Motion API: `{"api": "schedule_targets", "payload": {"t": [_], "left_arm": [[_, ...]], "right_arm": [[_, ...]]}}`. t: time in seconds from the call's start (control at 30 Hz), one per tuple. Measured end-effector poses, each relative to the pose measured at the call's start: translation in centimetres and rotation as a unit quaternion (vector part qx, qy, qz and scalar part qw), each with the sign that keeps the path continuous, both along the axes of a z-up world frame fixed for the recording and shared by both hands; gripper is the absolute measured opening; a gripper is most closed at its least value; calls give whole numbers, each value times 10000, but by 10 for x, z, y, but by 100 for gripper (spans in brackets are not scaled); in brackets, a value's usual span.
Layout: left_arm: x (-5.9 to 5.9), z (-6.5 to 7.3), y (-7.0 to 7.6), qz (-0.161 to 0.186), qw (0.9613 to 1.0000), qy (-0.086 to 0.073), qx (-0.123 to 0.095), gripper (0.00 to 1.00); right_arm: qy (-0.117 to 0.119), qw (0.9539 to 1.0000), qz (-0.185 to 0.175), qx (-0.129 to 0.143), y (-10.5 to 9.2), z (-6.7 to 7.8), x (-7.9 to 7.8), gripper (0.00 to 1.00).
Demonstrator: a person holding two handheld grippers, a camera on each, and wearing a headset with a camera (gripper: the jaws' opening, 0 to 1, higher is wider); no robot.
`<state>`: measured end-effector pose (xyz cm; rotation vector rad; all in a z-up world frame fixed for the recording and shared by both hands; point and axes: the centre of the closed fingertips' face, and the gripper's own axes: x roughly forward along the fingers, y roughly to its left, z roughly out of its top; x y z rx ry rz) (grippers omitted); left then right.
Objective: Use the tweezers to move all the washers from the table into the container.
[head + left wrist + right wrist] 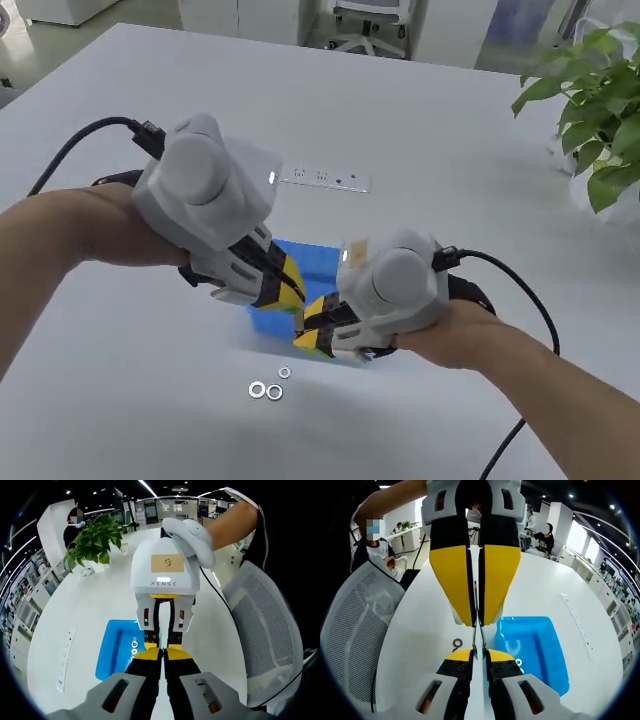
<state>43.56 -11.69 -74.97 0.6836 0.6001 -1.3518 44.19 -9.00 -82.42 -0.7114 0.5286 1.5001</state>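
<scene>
Over the near side of a blue container (312, 262), my two grippers meet tip to tip. My left gripper (295, 295) comes in from the left and my right gripper (308, 335) from the right. In the right gripper view thin metal tweezers (475, 615) run edge-on between the left gripper's yellow pads (451, 575) down into my right gripper (472, 656); both pairs of jaws are closed on them. Three washers (266, 390) lie on the white table in front of the container. One washer (457, 642) lies beside the tweezers' tip. Two washers (134, 648) rest inside the container (112, 650).
A power strip (322, 178) lies flat on the table behind the container. A potted plant (600, 110) stands at the far right edge. Cables (520, 300) trail from both grippers. A mesh office chair (355, 630) stands beside the table, and people sit at desks further off.
</scene>
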Motion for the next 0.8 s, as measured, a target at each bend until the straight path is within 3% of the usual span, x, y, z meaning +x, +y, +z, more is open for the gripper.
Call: {"api": "schedule_targets", "payload": {"t": [0.8], "left_arm": [[-9,-26,8,-16,9998,200,4,5]], "right_arm": [[198,9997,82,72,9,-25,-12,12]]}}
